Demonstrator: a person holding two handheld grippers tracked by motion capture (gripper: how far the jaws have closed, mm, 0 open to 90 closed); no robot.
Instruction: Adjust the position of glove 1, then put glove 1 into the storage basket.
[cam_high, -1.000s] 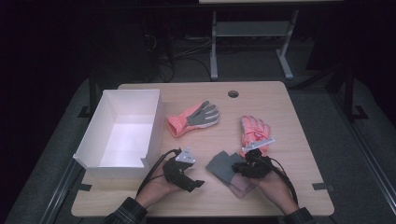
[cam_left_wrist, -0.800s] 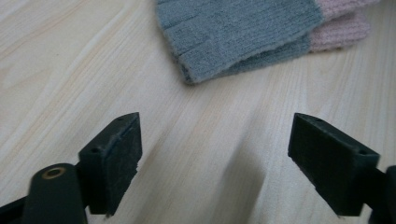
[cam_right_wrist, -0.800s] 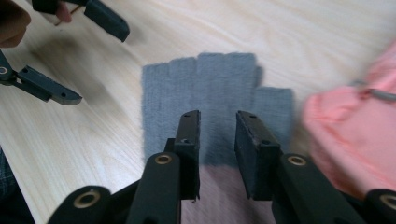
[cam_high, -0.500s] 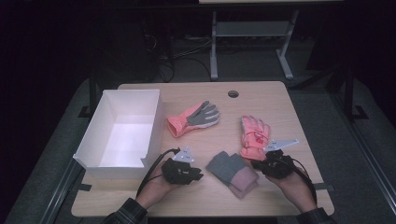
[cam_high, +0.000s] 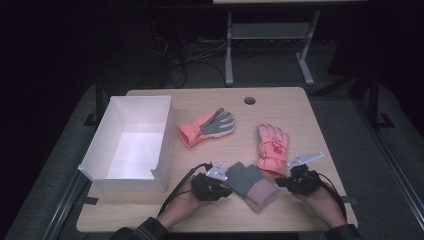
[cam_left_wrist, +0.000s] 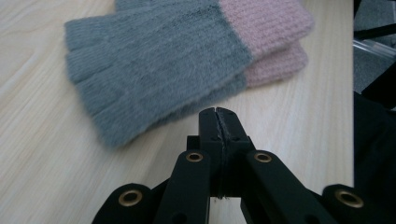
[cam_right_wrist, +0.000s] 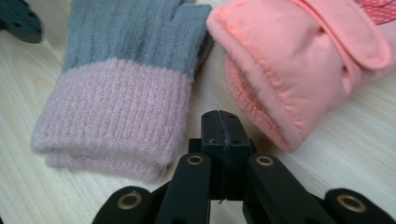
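The pale wooden table (cam_high: 310, 115) carries everything here, and the biggest thing on it is the open white rectangular box (cam_high: 131, 145), standing well off to the far side of the left gripper (cam_high: 212, 186) from the gloves.

The stacked pair of grey knitted gloves with pink ribbed cuffs (cam_high: 251, 184) lies flat on the wood between the two grippers. In the left gripper view those gloves (cam_left_wrist: 173, 60) sit just past the black jaw tips, grey finger ends to the left and cuffs to the right, close but with a strip of bare wood showing between. The left jaws have just been closing and now stand pressed tight together with nothing between them.

The right gripper (cam_high: 299, 181) has its jaws pressed together too, pinching nothing. In its own view the pink cuffs (cam_right_wrist: 112, 116) lie just ahead and left of the tips, and the puffy salmon-pink padded mitten (cam_right_wrist: 299, 60) just ahead and right, its cuff touching or very nearly touching the knitted pair; I can't quite tell which.

Well beyond both sets of jaws lies a coral glove with a grey palm (cam_high: 207, 126), flat on the table, apart from the others.
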